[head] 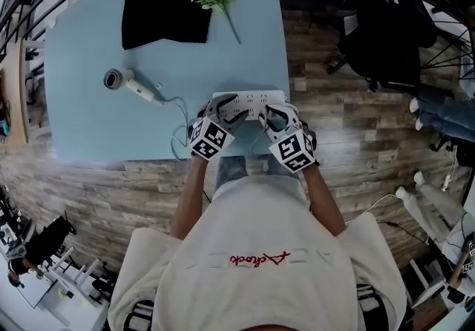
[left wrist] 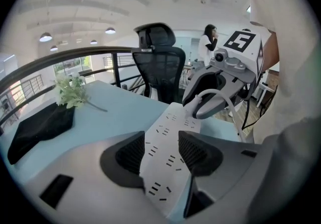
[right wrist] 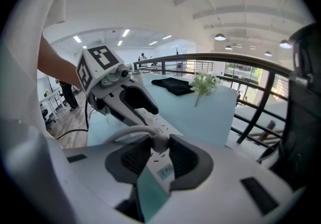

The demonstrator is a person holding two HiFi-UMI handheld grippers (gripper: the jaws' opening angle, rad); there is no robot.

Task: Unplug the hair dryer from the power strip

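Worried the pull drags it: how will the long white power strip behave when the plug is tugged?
The long white plastic power strip looks stiff and light, so it would likely slide or lift off the smooth pale blue table. Lying at the near edge, it might fall.

Head camera: I look steeply down on the power strip from well above. Gripper cameras: each rides close over one end of the strip, facing the other along it. All three share the strip.
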